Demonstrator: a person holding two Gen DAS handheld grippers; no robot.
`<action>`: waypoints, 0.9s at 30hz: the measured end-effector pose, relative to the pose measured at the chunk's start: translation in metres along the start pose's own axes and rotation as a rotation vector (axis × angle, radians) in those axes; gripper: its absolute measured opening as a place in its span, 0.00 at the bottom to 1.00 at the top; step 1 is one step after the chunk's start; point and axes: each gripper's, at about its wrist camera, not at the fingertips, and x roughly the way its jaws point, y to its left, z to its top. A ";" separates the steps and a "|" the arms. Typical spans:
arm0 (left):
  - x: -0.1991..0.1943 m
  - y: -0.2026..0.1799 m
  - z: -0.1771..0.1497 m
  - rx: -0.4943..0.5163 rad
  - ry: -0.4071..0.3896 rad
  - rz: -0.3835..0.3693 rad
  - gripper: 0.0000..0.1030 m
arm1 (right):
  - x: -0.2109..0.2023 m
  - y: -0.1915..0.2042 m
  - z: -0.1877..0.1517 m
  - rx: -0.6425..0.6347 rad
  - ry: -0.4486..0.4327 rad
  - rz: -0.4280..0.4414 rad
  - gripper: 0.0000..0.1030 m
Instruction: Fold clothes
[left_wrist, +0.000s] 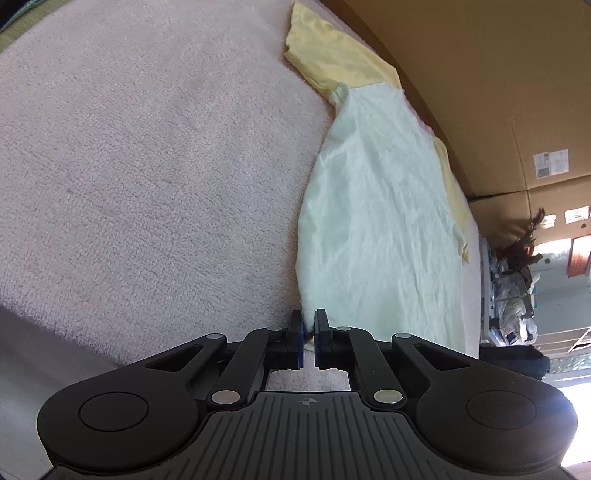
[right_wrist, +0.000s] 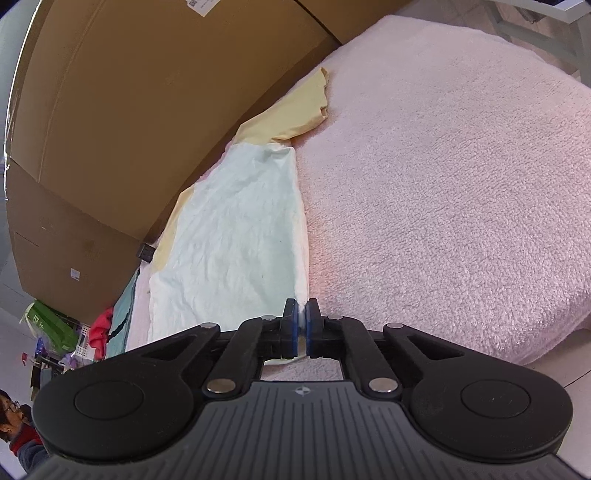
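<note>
Your left gripper (left_wrist: 309, 325) has its jaws pinched nearly together on a corner of the pale mint garment (left_wrist: 376, 221); a sliver of cloth shows between the blue pads, so you are gripping fabric, not air. From those jaws the garment runs straight ahead and a little to the right, lying flat on the pink fleece blanket (left_wrist: 147, 166). Its yellow sleeve (left_wrist: 328, 55) lies at the far end, well ahead of the jaws, and the cardboard box (left_wrist: 480, 92) stands along the garment's right side.

Your right gripper (right_wrist: 302, 317) is closed the same way on the garment's (right_wrist: 229, 229) opposite near corner, with white cloth visible between the pads. Here the garment stretches ahead and to the left of the jaws, the yellow sleeve (right_wrist: 295, 114) again at the far end, the cardboard box (right_wrist: 147, 92) beyond its left side and bare blanket (right_wrist: 443, 166) to the right.

Holding both near corners probably sets you up to lift the hem and carry it forward over the body. Keep the two grips level, or the edge will likely land skewed.
</note>
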 end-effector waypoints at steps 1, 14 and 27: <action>-0.003 0.000 -0.002 -0.005 -0.005 -0.007 0.02 | -0.003 0.001 0.000 0.010 0.002 0.022 0.04; -0.024 0.006 -0.003 -0.061 -0.028 -0.062 0.02 | -0.025 -0.008 0.008 0.156 -0.005 0.208 0.04; -0.006 0.010 0.020 -0.071 0.015 -0.068 0.79 | 0.001 -0.020 0.006 0.110 0.035 0.041 0.30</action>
